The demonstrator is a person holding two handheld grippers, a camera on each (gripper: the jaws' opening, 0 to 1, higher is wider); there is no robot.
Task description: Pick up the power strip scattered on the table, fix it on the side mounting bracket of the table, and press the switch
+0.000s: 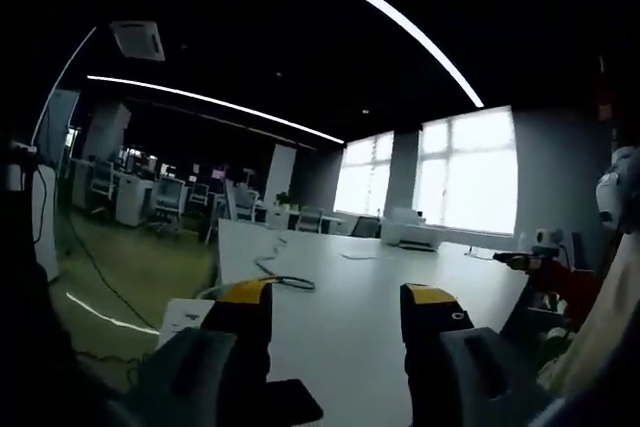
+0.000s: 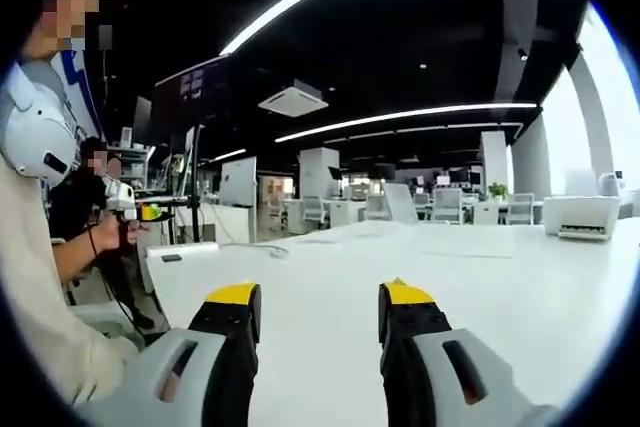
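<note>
Left gripper [image 1: 337, 309] and right gripper [image 2: 318, 309], jaws spread and empty above the white table [image 2: 480, 287], poised for searching.

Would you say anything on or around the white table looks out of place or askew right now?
Nothing is spilled or damaged. One thing stands out: a dark cable lies looped loose on the white table near its far edge. Both grippers, left and right, are open and hold nothing.
</note>
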